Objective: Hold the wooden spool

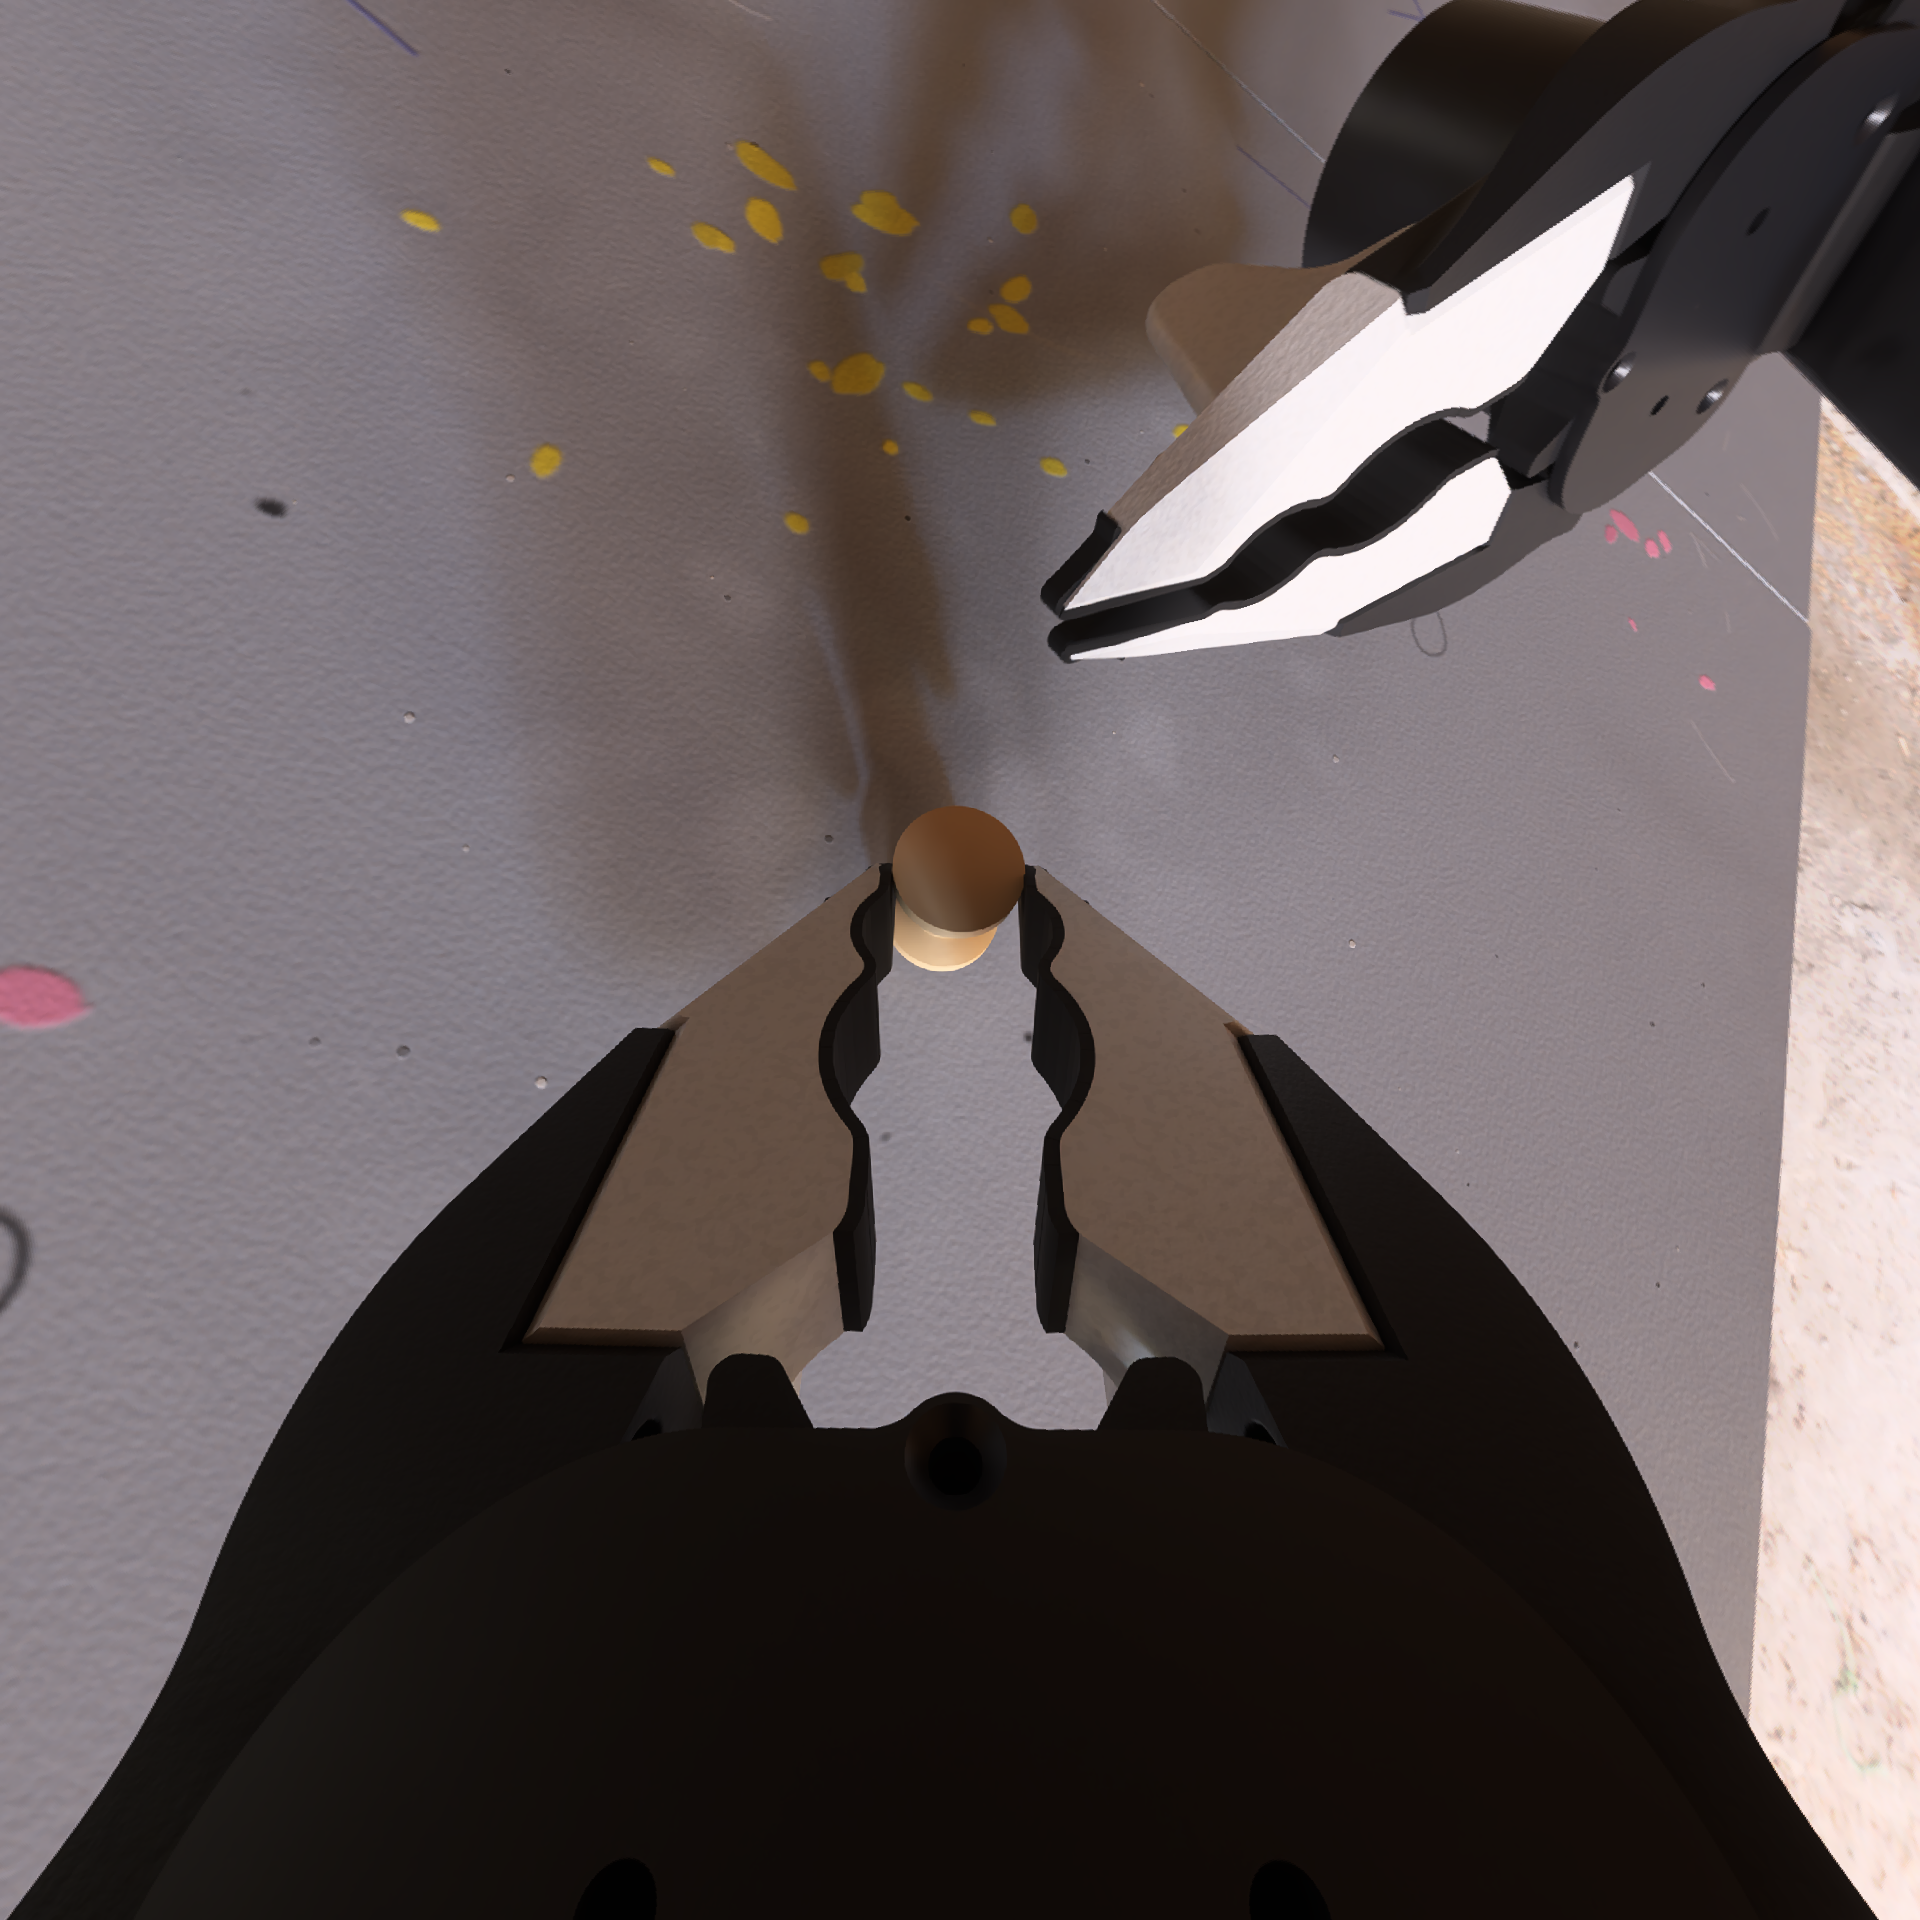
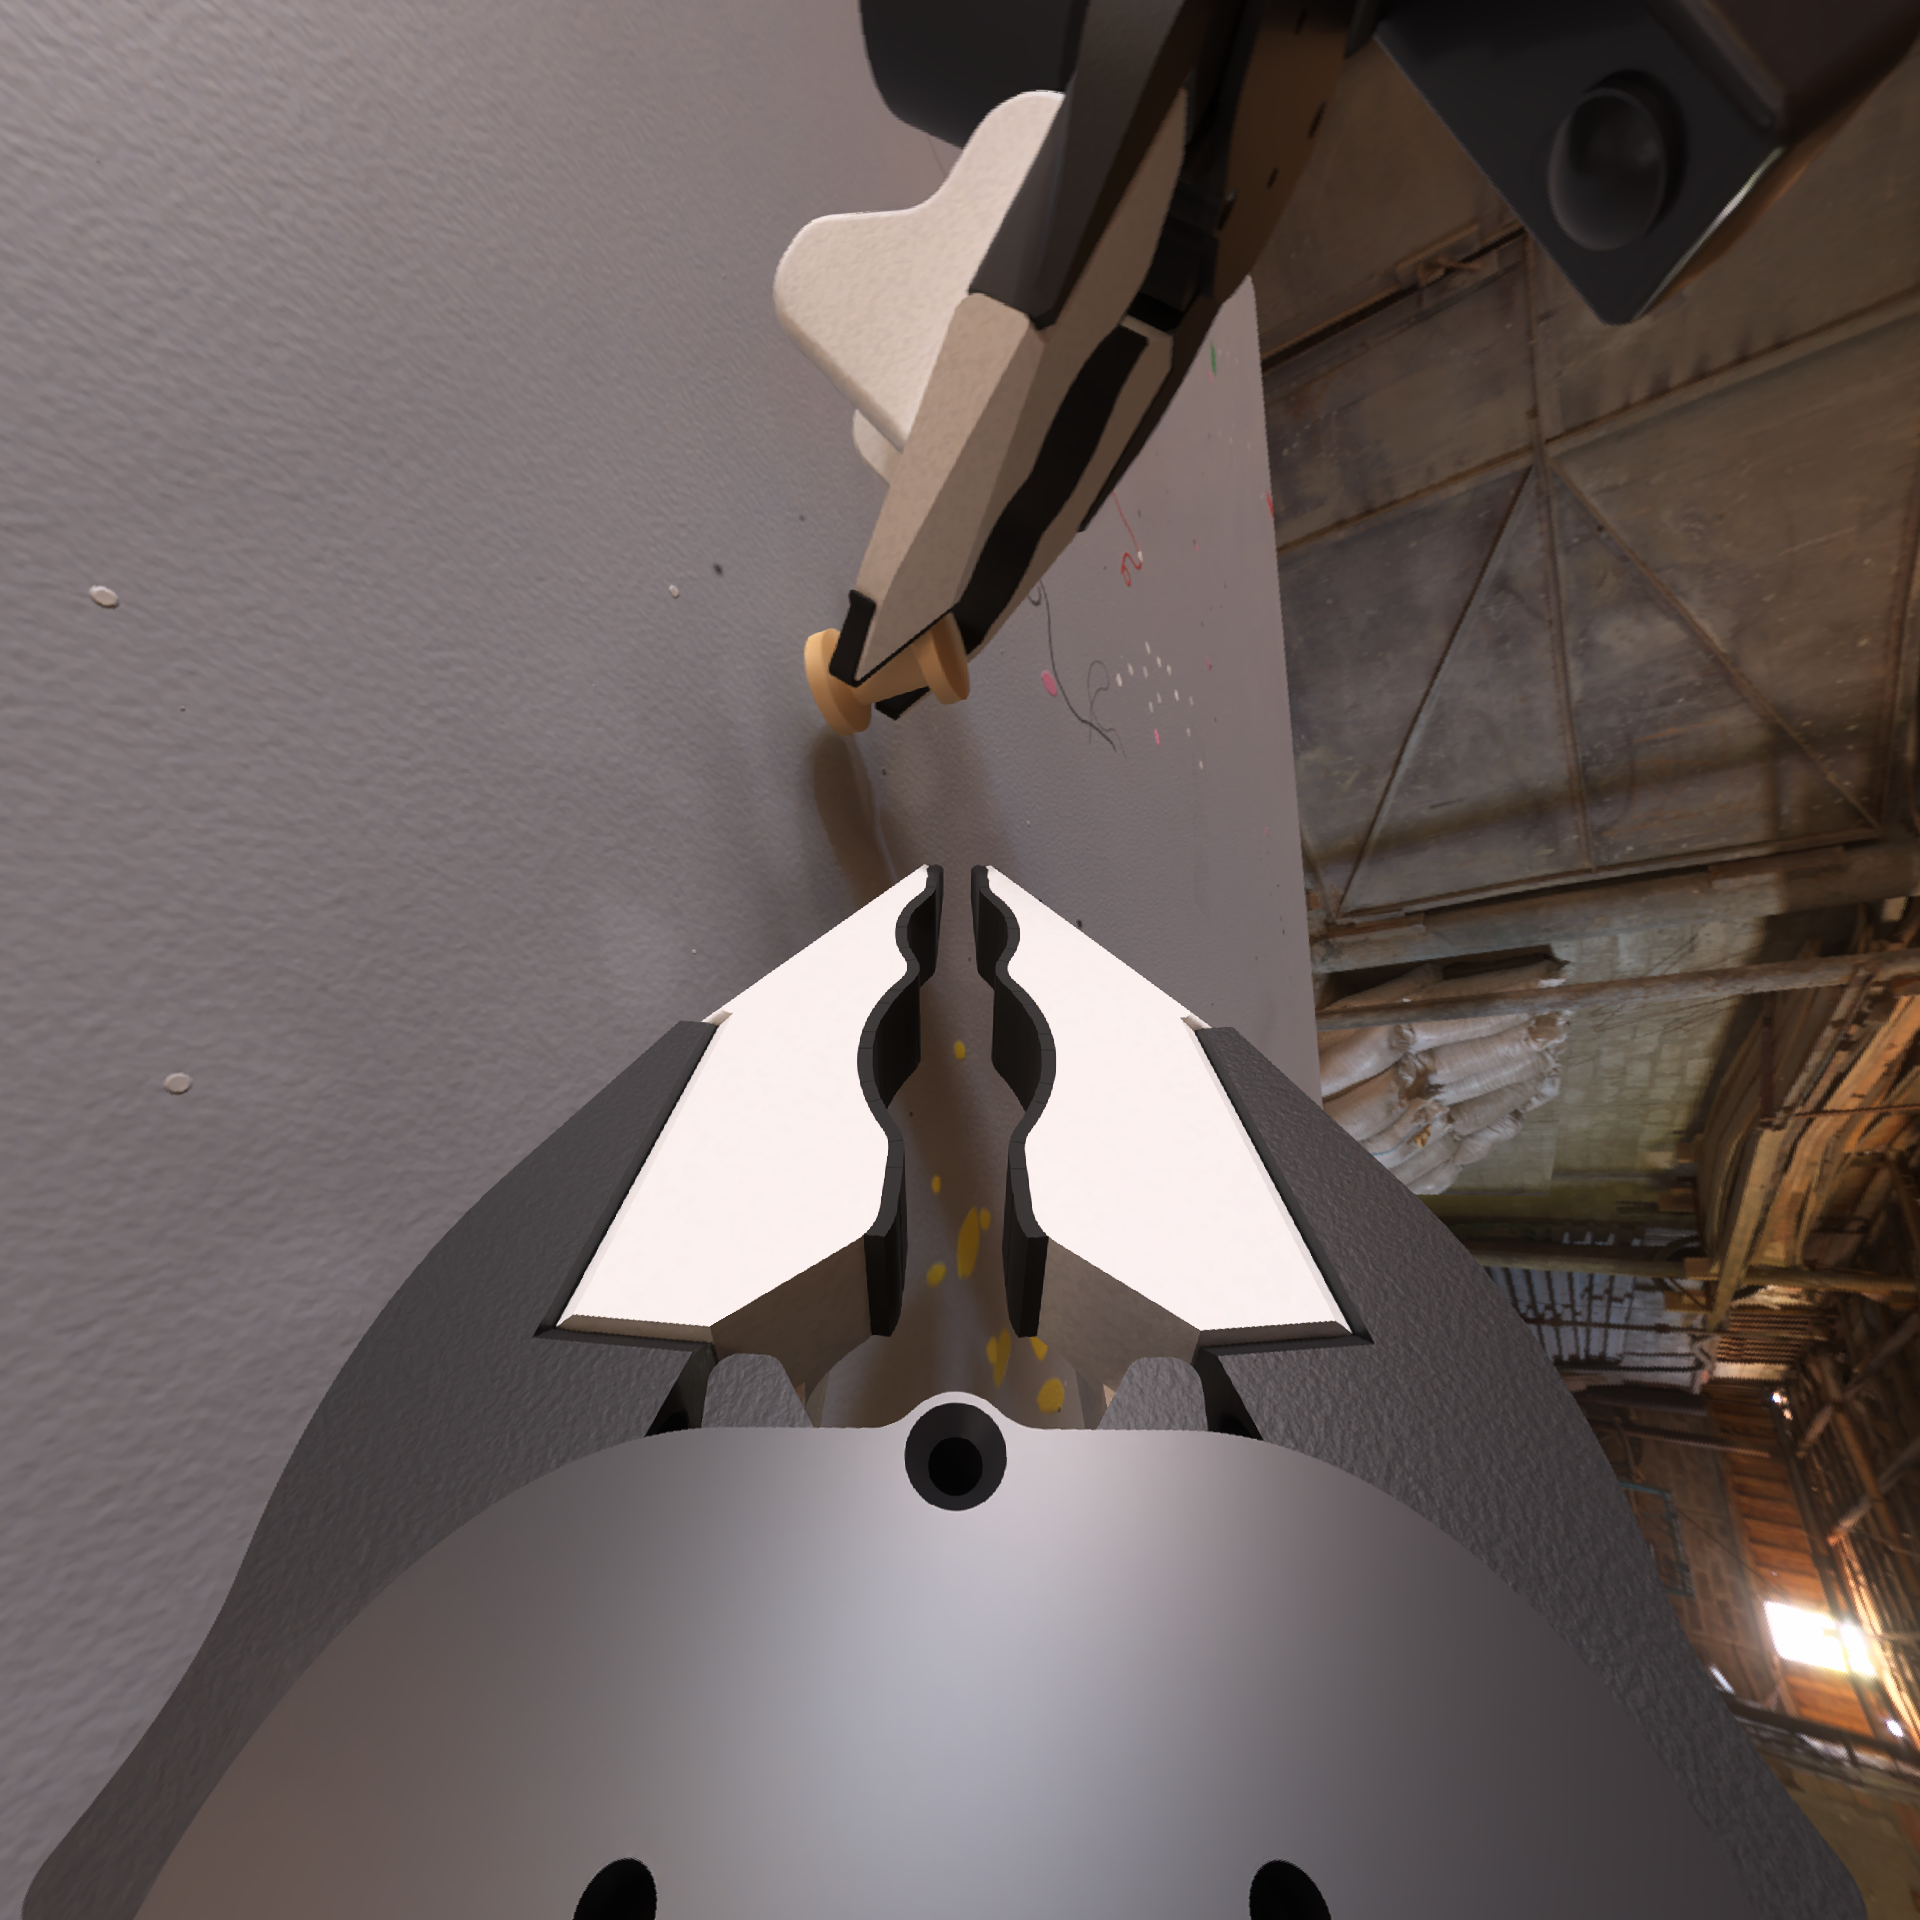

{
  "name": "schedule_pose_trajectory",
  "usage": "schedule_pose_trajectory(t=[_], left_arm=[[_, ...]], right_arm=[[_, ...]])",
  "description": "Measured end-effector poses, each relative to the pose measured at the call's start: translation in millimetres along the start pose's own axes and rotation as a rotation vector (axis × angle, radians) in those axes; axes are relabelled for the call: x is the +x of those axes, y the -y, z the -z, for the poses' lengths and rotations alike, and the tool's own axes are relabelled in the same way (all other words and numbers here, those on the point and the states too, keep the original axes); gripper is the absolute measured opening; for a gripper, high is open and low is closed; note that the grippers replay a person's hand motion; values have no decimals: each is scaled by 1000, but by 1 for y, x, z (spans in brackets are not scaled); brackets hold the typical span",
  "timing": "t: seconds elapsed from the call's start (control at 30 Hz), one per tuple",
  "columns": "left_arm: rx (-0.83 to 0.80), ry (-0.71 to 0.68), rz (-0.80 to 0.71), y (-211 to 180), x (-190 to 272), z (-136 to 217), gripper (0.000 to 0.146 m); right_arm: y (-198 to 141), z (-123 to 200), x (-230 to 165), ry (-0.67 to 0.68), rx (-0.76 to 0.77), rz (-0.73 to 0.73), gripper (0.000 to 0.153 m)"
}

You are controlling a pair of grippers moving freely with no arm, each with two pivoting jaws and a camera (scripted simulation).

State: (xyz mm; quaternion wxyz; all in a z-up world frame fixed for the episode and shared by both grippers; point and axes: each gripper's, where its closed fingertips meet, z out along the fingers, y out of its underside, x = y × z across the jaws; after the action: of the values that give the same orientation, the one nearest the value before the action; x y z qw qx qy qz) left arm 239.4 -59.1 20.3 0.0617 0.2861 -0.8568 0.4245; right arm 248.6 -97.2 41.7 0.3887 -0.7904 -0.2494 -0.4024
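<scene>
the left gripper (image 1: 958, 883) has its fingertips closed on the wooden spool (image 1: 951, 899), pinching the narrow waist between the two flanges; from the right wrist view the same spool (image 2: 844, 691) shows a flange sticking out on either side of the tips, which likely keeps it from sliding along its own axis. the spool looks lifted a little off the grey table (image 1: 416, 727), since a shadow trails away beneath it, though the gap is hard to judge. gripping at the very tips leaves the rest of the jaws clear, so the hold is light and could twist if bumped.

the right gripper (image 2: 958, 883) hangs near the spool, off to one side and above it, holding nothing; its jaws stand nearly together with only a thin slit between them. it seems simply parked out of the way.

yellow paint flecks (image 1: 852, 374) and a pink blot (image 1: 36, 995) dot the table beyond and beside the spool. no brand, label or legible writing shows anywhere.
</scene>
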Motion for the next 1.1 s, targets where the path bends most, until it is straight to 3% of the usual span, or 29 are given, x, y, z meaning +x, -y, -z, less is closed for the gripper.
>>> schedule_pose_trajectory(t=[0.17, 1.1], left_arm=[[-18, -53, -18, 2, -1, 0, 23], [-97, 10, -88, -3, -2, -4, 23]], right_arm=[[-3, -3, -3, 9, -29, 45, 5], [-1, -4, -14, 37, -60, 296, 5]])
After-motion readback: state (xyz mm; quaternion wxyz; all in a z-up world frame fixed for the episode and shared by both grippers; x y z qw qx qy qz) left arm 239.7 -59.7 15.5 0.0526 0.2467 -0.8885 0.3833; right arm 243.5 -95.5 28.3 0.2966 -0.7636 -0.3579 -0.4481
